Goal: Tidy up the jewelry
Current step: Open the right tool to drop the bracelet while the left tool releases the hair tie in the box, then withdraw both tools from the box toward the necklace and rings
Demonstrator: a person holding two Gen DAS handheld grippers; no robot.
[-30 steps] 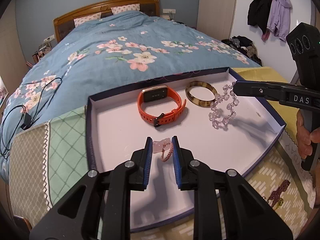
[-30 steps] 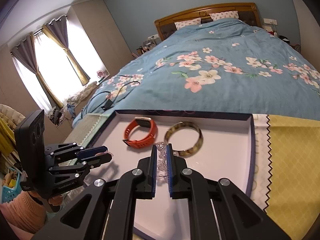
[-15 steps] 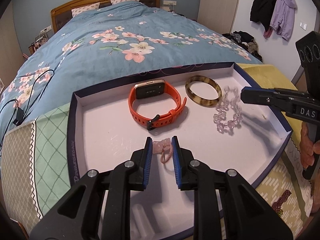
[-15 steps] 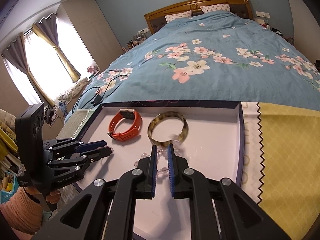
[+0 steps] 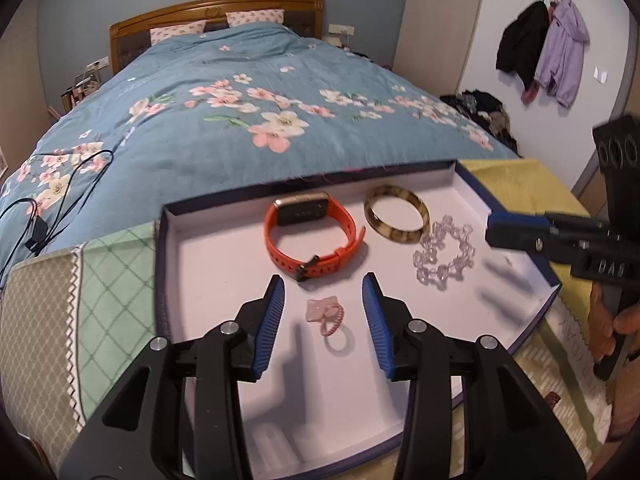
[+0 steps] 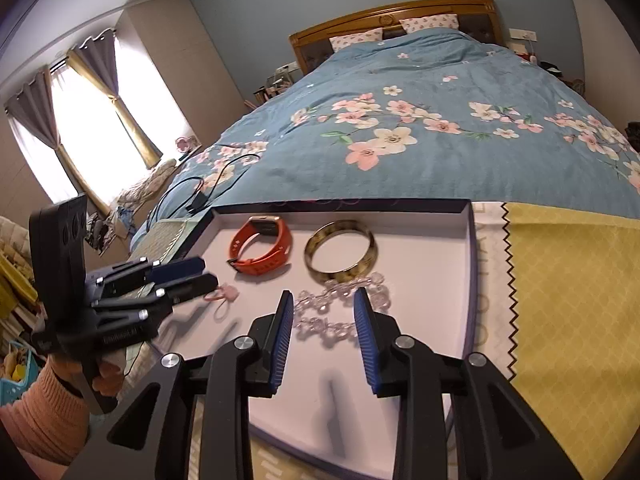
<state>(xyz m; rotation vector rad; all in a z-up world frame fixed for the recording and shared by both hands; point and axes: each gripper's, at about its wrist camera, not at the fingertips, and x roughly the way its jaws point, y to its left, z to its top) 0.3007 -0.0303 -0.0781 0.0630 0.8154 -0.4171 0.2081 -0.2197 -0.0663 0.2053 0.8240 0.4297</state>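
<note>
Left gripper [image 5: 323, 292] first: its blue pads are parting, jaws opening, and the pink hair tie [image 5: 326, 315] lies flat on the tray floor right between them, touched by neither pad. Nothing is held there. Just beyond the fingertips sits the orange smartwatch [image 5: 310, 240], buckle end nearest, face on the far side. Past its right fingertip and farther out lies the tortoiseshell bangle [image 5: 396, 214], and to the right of that the clear bead bracelet [image 5: 444, 254], its near edge close to the bangle.

Over to the right gripper [image 6: 320, 300]: jaws opening here too, pads well apart, and the bead bracelet spreads on the floor between and just ahead of them, with no pad pressing on it. It has let go. Directly ahead of the tips the bangle rests flat, touching the bracelet's far beads; the smartwatch is ahead and to the left, apart from the bangle.

All four pieces lie inside the shallow white tray [image 5: 208, 264] with dark blue walls. It rests on a patchwork cloth [image 6: 568, 300] at the foot of the bed. Beyond the tray's far wall stretches the blue floral bedspread [image 6: 420, 92], a black cable [image 5: 52, 200] trailing on it to the left.
</note>
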